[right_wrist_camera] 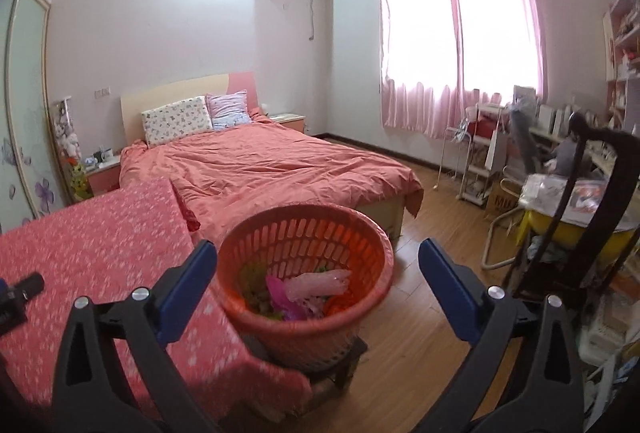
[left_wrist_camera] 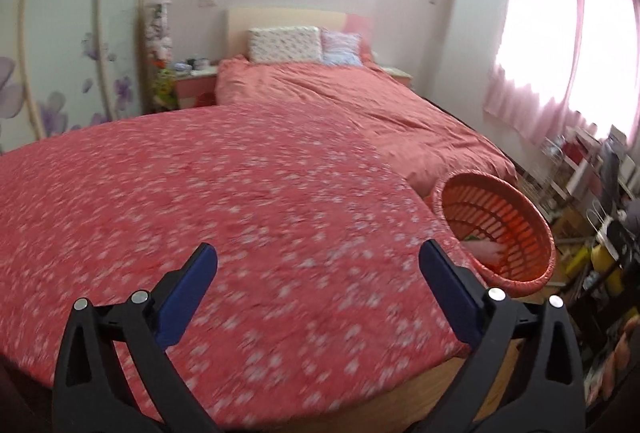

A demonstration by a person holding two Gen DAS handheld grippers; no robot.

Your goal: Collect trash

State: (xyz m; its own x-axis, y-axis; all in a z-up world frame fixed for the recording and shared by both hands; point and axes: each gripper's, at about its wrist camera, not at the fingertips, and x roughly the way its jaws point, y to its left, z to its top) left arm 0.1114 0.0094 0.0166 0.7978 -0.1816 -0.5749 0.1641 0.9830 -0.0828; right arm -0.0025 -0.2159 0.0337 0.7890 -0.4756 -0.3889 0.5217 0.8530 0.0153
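Note:
An orange slotted basket (right_wrist_camera: 308, 317) stands on a low dark stool beside the table. It holds trash: a pale pink wrapper (right_wrist_camera: 320, 283), a magenta scrap and green bits. My right gripper (right_wrist_camera: 318, 261) is open with nothing between its blue pads, and the basket shows in the gap, just beyond the tips. My left gripper (left_wrist_camera: 318, 261) is open and empty over the table's red flowered cloth (left_wrist_camera: 200, 193). In the left wrist view the basket (left_wrist_camera: 520, 233) sits off the table's right edge, past the right fingertip.
A bed (right_wrist_camera: 260, 169) with a salmon cover lies behind the table. Wooden floor (right_wrist_camera: 420, 313) is to the right of the basket. A black frame (right_wrist_camera: 600, 193) and cluttered shelves crowd the right side. A black object (right_wrist_camera: 20, 289) pokes in over the cloth at the left edge.

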